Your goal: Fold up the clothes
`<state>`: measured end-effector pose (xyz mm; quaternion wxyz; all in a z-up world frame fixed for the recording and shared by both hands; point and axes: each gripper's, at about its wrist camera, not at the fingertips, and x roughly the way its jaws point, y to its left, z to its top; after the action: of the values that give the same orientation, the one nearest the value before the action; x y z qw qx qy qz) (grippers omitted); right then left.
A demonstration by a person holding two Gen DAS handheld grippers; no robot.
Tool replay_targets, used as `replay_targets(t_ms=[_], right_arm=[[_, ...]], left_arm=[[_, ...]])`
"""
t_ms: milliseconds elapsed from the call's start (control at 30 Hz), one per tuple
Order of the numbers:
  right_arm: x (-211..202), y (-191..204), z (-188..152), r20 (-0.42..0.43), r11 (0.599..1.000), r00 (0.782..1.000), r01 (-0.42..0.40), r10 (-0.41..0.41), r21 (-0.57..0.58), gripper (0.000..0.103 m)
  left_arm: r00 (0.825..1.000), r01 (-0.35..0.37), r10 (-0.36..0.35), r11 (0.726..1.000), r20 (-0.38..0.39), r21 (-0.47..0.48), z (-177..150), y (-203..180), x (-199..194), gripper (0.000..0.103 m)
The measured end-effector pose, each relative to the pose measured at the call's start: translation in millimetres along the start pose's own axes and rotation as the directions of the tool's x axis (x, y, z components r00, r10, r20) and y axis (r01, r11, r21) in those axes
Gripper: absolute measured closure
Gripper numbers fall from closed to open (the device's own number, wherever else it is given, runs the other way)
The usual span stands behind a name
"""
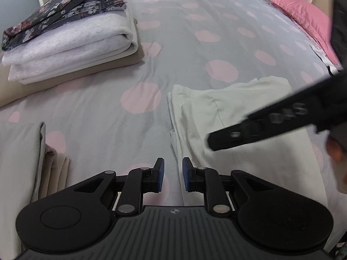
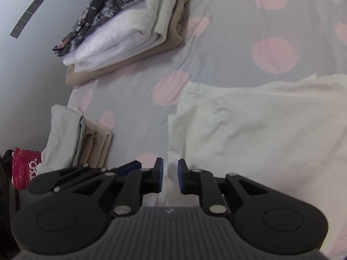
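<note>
A white garment (image 1: 234, 117) (image 2: 260, 130) lies flat, partly folded, on the grey bedspread with pink dots (image 1: 195, 49). My left gripper (image 1: 173, 174) hovers low at the garment's near left edge, open, with nothing between its blue pads. My right gripper (image 2: 170, 176) is open too, and the garment's near left corner shows through the gap below it. In the left wrist view the right gripper (image 1: 213, 139) is a blurred black bar over the garment. In the right wrist view the left gripper (image 2: 133, 165) sits just to the left, close alongside.
A tall stack of folded clothes (image 1: 69, 43) (image 2: 130, 32), floral piece on top, sits far left. A smaller folded pile (image 1: 28, 162) (image 2: 76, 134) lies near left. A pink pillow (image 1: 303, 15) is far right, a red bag (image 2: 23, 169) beyond the bed's edge. A hand (image 1: 338, 158) shows at right.
</note>
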<state>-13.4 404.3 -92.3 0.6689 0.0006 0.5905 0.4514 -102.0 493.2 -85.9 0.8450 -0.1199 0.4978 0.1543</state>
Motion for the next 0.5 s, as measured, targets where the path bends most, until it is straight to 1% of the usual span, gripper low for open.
replay_targets(t_ms=[133,233,433,467,500], right_arm=[[-29.6,-10.4,-21.1,0.035,0.999,0.999,0.025,-0.024,-0.027,0.084],[-53.6,-25.3,-48.4,0.068,0.997,0.996,0.064,-0.061,-0.041,0.084],[-94.1,-62.9,-110.7,0.116,0.986,0.979,0.168,-0.166,-0.009,0.084],[-100.0,-68.2,-120.7,0.124,0.983,0.975,0.184,-0.182,-0.003,0.082],[-106.1,-73.2,-130.6,0.133,0.98,0.971,0.2,-0.199,0.004,0.079]], left_arm=[[1.0,0.02,-0.02,0.999,0.004,-0.03,-4.2,1.0,-7.4,0.087],[0.999,0.048,-0.047,0.998,0.016,-0.03,-12.2,-6.2,-16.1,0.087],[0.994,0.102,-0.101,0.994,0.041,-0.029,-28.2,-20.6,-33.5,0.086],[0.993,0.111,-0.11,0.993,0.045,-0.028,-30.9,-23.0,-36.4,0.086],[0.992,0.12,-0.119,0.992,0.049,-0.028,-33.5,-25.4,-39.3,0.082]])
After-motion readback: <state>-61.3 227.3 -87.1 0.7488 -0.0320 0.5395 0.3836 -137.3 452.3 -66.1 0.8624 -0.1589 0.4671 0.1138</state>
